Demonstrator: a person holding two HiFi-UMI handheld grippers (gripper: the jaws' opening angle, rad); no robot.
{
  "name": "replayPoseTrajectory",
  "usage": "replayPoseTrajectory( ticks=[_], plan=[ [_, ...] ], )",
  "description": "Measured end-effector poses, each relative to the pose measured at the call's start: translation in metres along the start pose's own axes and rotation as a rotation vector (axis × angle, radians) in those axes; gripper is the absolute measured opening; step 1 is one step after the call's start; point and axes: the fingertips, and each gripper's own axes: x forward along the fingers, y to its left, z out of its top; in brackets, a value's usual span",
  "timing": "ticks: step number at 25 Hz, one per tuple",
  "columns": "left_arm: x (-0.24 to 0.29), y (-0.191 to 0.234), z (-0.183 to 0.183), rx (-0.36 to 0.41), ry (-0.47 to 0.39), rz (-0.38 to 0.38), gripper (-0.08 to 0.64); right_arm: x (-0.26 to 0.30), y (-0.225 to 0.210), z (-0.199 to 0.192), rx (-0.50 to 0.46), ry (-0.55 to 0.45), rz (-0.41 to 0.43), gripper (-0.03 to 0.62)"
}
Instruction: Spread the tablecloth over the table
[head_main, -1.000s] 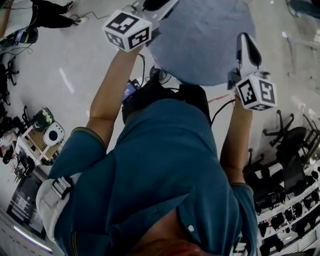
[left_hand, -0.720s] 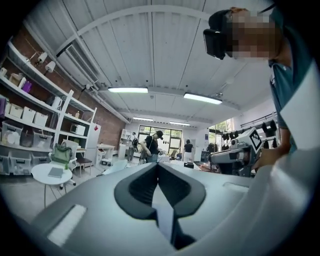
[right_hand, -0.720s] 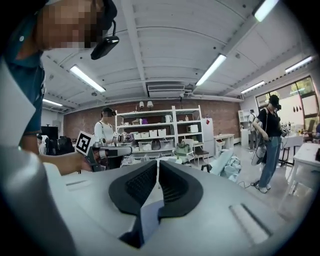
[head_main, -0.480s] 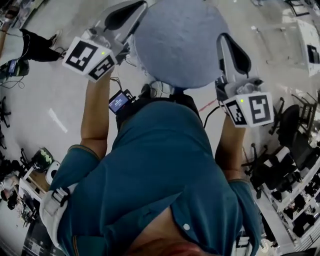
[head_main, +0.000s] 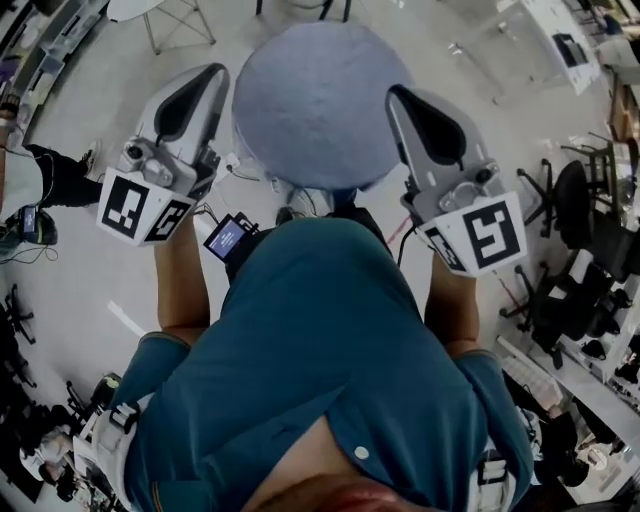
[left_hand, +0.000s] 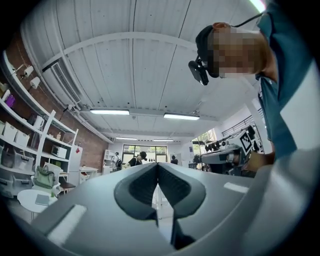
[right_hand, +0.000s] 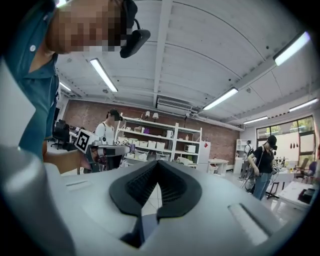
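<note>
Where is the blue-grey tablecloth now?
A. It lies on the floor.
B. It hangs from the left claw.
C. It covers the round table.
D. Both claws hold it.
C: the tablecloth drapes the round table, and the left claw and right claw are both shut and empty.

The head camera looks steeply down past the person's teal shirt (head_main: 320, 340) onto the round bench under its blue-grey tablecloth (head_main: 320, 100). Each gripper camera sits close behind its own dark fingers (left_hand: 140, 185), facing roughly level across the room. The left gripper view catches the right gripper (left_hand: 207, 159) at its right edge. The right gripper view catches the left gripper (right_hand: 127, 150) at its left.
</note>
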Motion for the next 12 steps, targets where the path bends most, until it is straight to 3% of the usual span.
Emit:
replayPoseTrajectory(
  ticks=[5, 12],
  plan=[
    [-0.007, 0.0, -0.009, -0.024, 0.01, -0.027, 0.0, -0.005, 0.006, -0.005, 0.007, 0.012, -0.026, 0.009],
    [0.041, -0.05, -0.041, -0.034, 0.027, -0.053, 0.0, -0.061, -0.045, -0.041, 0.034, 0.024, -0.067, 0.009]
  ],
)
